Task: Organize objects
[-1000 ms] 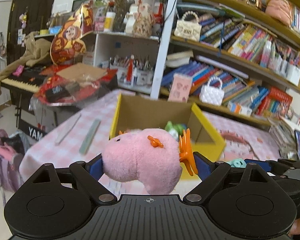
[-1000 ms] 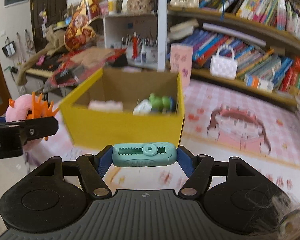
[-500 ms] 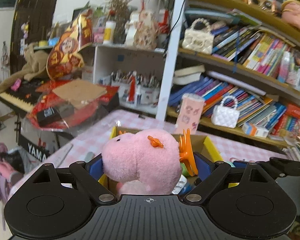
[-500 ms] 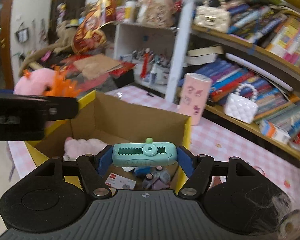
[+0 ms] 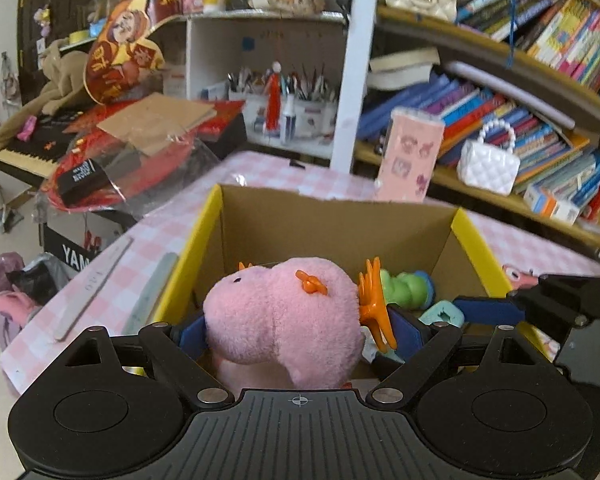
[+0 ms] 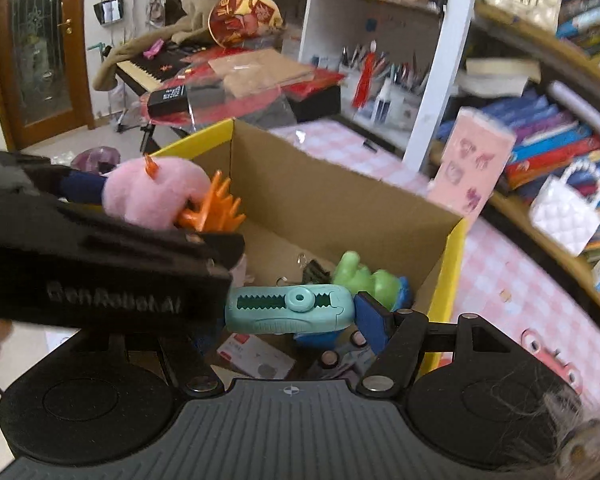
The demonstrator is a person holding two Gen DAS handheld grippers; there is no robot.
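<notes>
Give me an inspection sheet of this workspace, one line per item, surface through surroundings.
Surface: pink checked tablecloth.
Job's things: cardboard box with yellow outside, open; pink plush toy and teal clip over it; green toy inside.
Clutter: two flat strips left of the box; pink carton behind.
Grippers: left gripper shut on the plush; right gripper shut on the clip.
Cables: nothing seen.
Surroundings: bookshelves, keyboard, door.

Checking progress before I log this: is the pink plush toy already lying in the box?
No, the pink plush toy is clamped in the left gripper above the box.
</notes>
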